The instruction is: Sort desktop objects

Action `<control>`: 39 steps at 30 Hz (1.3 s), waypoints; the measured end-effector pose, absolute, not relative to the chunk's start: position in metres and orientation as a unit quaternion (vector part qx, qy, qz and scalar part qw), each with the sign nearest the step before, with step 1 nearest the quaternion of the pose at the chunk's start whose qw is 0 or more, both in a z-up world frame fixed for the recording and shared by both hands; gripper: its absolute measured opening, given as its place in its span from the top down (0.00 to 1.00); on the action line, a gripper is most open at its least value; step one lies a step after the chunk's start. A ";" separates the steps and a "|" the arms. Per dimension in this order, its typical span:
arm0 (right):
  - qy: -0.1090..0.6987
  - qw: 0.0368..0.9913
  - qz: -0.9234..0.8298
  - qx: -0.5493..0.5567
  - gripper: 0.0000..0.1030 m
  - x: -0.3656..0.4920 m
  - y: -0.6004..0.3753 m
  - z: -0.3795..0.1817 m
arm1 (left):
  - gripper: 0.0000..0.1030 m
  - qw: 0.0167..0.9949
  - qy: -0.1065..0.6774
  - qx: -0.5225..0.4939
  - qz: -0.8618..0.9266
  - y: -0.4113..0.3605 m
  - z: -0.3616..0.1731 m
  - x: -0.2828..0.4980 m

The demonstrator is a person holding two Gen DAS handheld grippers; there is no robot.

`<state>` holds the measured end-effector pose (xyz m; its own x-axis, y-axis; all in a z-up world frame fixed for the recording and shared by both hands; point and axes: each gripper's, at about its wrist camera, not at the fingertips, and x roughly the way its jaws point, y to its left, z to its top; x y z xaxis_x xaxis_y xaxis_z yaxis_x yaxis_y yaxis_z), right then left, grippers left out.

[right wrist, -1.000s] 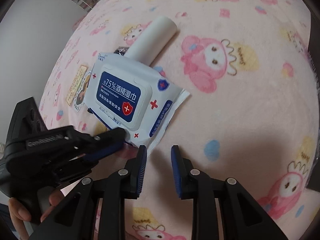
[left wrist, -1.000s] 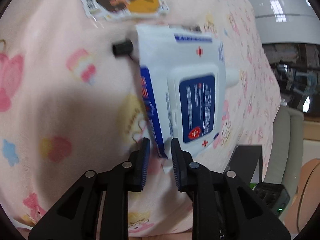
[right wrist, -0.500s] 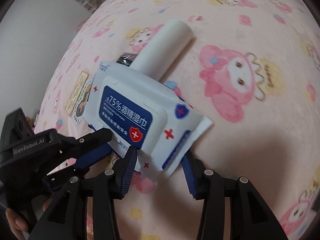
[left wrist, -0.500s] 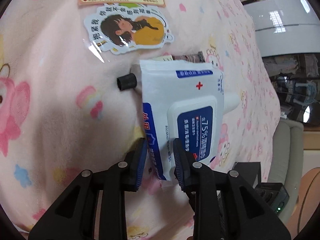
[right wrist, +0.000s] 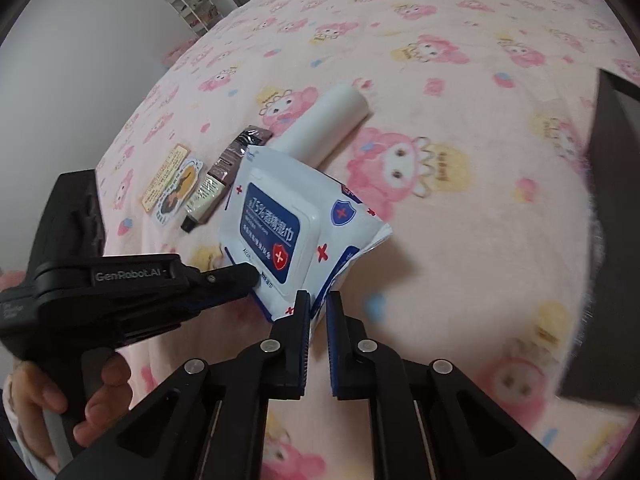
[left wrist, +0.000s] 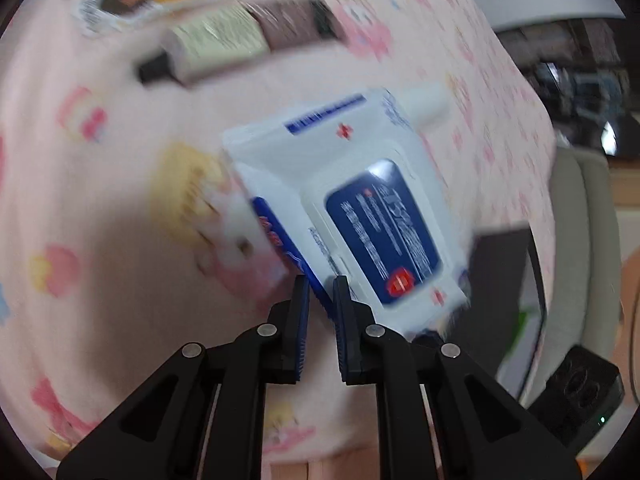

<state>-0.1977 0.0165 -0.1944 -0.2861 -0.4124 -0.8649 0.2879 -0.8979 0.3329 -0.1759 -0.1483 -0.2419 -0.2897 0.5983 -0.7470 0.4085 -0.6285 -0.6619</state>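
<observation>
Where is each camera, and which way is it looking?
Left wrist: sits on the left gripper, facing along its black fingers at the white-and-blue wet wipes pack on the pink cartoon blanket.
Right wrist: sits on the right gripper, facing the same pack; the left gripper and a hand show.
Shared: the pack, gripped from both sides.

Home: cartoon-print pink blanket (right wrist: pixel 460 60)
</observation>
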 end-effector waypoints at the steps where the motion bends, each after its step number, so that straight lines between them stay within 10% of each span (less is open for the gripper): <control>1: -0.044 0.219 -0.801 0.556 0.96 -0.191 0.026 -0.189 | 0.89 0.089 -0.441 -0.585 0.674 -0.150 -0.240 -0.174; 12: -0.044 0.223 -0.788 0.572 0.95 -0.181 0.102 -0.181 | 0.73 -0.048 -0.393 -0.499 0.771 -0.195 -0.210 -0.171; 27: -0.129 0.210 -0.776 0.580 0.95 -0.190 0.122 -0.218 | 0.77 -0.013 -0.347 -0.570 0.745 -0.154 -0.227 -0.202; 34: -0.149 0.237 -0.763 0.582 0.85 -0.191 0.109 -0.219 | 0.52 -0.061 -0.354 -0.535 0.765 -0.176 -0.225 -0.203; 39: -0.166 0.238 -0.754 0.590 0.84 -0.192 0.107 -0.229 | 0.60 -0.056 -0.321 -0.552 0.767 -0.164 -0.227 -0.205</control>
<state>-0.1923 0.1074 -0.2291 -0.1908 -0.5543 -0.8101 0.1619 -0.8318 0.5310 -0.2047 -0.1643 -0.2267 -0.3838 0.2687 -0.8835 0.4403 -0.7877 -0.4308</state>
